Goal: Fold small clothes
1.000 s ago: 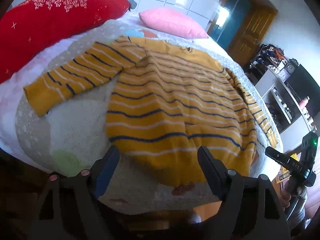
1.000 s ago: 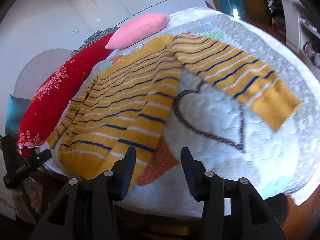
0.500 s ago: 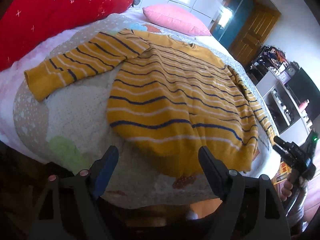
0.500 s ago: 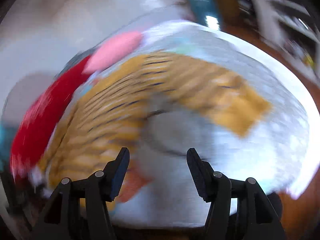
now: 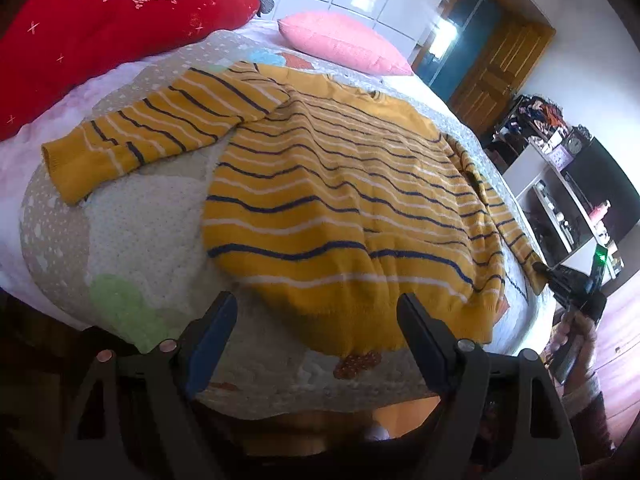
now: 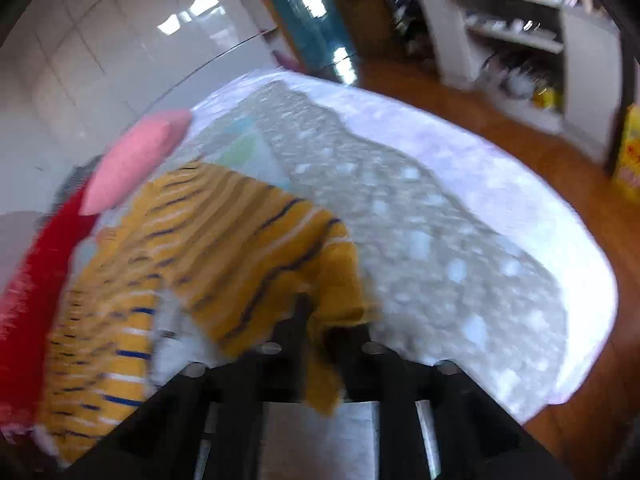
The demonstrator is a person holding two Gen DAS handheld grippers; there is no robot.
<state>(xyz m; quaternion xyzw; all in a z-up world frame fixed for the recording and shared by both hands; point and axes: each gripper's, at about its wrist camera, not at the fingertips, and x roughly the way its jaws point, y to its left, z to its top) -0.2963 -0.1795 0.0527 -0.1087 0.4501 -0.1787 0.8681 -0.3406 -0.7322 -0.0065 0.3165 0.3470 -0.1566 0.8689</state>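
Right wrist view, blurred: right gripper [image 6: 320,328] is clamped on the sweater's [image 5: 344,208] right sleeve cuff [image 6: 332,292]. Best carry that cuff low across the body, keeping it flat. Left gripper [image 5: 316,320] hangs wide open just short of the sweater hem, holding nothing. Sweater lies spread on the quilt [image 5: 132,240].

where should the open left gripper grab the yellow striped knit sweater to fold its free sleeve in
Grip the plain yellow cuff of the outstretched sleeve on the yellow striped knit sweater. Bring the left gripper in from the sleeve's open end, low along the quilt: the cuff lies flat with its edge free. The right gripper looks shut on the other sleeve's cuff.
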